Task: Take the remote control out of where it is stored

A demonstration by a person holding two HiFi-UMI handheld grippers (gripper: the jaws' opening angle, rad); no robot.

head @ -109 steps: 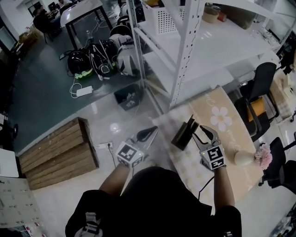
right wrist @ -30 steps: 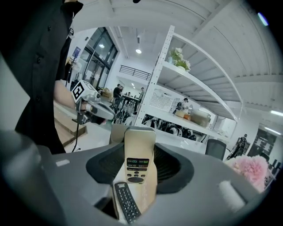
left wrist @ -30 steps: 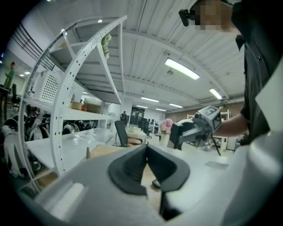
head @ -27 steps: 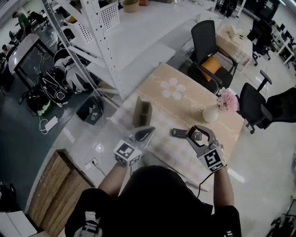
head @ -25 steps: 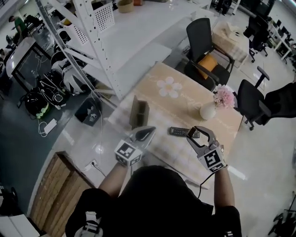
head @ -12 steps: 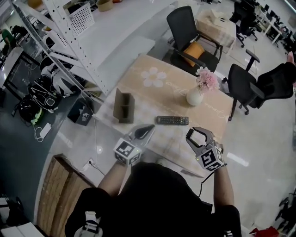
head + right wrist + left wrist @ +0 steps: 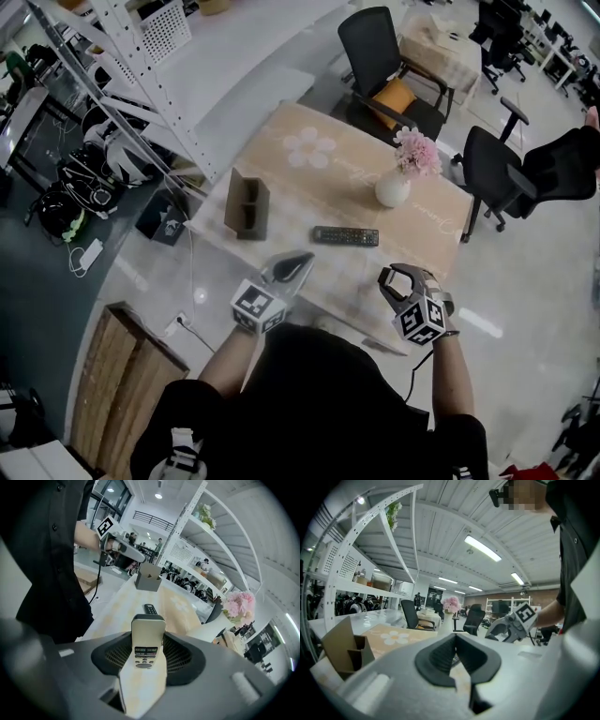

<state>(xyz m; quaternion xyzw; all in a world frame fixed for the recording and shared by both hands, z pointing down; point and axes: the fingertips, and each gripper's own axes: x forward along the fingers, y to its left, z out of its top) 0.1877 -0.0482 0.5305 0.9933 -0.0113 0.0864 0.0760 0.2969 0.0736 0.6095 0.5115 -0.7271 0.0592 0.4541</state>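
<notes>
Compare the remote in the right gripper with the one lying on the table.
The pale remote is clamped in the right gripper; the black remote lies flat and free on the table. The pale remote's casing is light, the black remote's dark. Both are slim button remotes outside the cardboard holder.

Flower vase (image 7: 392,190), blk office chair (image 7: 370,42), shelf rack (image 7: 234,66), wood crate (image 7: 117,384).
</notes>
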